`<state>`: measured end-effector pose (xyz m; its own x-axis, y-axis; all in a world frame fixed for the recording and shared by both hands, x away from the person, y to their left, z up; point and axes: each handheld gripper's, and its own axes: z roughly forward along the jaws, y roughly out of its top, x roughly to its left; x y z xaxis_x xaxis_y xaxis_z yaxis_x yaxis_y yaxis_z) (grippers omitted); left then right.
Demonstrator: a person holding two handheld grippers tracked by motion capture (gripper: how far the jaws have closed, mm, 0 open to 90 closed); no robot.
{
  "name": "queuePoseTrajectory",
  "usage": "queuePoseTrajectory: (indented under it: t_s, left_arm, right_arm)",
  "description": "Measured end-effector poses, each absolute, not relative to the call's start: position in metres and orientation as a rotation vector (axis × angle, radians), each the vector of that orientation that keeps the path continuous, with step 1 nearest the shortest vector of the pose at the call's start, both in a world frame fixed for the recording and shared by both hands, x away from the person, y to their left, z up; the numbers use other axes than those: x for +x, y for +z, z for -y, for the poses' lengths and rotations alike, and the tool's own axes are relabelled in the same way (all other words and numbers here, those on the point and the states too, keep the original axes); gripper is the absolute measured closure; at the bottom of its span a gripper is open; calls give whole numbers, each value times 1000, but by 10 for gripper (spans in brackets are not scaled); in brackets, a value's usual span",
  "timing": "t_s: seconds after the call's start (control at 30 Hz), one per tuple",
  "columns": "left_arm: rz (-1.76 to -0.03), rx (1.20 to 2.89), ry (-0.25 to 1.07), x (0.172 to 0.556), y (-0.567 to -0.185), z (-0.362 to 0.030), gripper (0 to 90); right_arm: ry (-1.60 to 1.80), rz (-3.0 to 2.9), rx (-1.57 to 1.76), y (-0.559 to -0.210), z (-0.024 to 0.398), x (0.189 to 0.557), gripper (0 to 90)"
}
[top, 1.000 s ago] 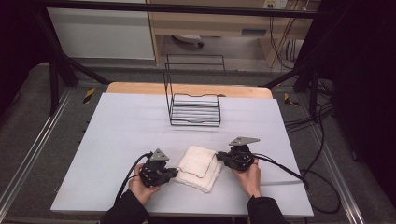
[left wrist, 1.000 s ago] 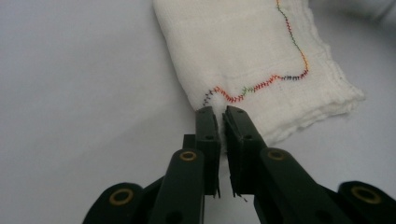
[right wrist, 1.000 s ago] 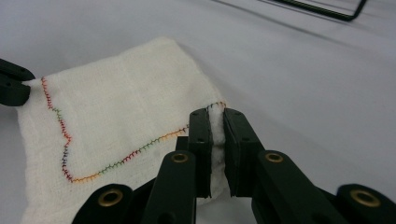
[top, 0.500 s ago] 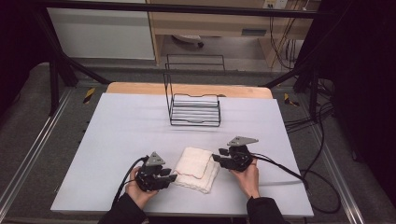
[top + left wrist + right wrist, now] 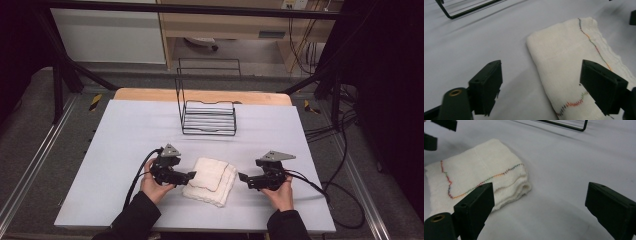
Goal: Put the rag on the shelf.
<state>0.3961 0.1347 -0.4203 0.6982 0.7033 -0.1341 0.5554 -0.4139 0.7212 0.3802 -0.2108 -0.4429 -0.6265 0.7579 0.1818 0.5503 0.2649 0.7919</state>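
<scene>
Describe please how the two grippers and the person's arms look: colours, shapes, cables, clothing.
Both the left gripper and the right gripper are black, each with two blocky, flat-faced black jaws. A grey three-cornered plate sits on top of each. A black cable trails from each gripper toward the table's near edge. In the gripper views a brass-coloured ring shows beside one jaw. The person wears dark long sleeves.

I see a cream-white folded towel [image 5: 211, 180] with a wavy line of multicoloured stitching, red, orange, green and blue, along its hem. It lies on a pale lavender-grey desk [image 5: 130, 135] whose far edge shows light wood. The wire rack [image 5: 208, 118] is black. Both the left gripper [image 5: 191, 175] and the right gripper [image 5: 242, 177] are black with grey top plates, and my sleeves are black.
</scene>
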Motion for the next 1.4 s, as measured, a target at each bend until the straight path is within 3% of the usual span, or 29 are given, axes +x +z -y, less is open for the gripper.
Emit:
queuePoseTrajectory:
  t_s: [0.1, 0.27, 0.87, 1.23, 1.4]
  left_arm:
    - [-970, 2112, 217, 407, -422, -131, 132]
    - [-1018, 2100, 226, 423, -426, -124, 152]
    - [-1065, 2132, 123, 448, -442, -96, 636]
    - [-1087, 2123, 77, 448, -443, -96, 804]
    - [-1076, 2112, 114, 442, -442, -98, 826]
  right_arm:
    - [1297, -2301, 1225, -443, 215, 376, 54]
    - [1246, -2327, 1228, -445, 215, 374, 37]
    - [1235, -2326, 1224, -446, 214, 376, 43]
    - [1250, -2311, 1238, -446, 213, 378, 60]
    - [1271, -2291, 1282, -446, 211, 382, 67]
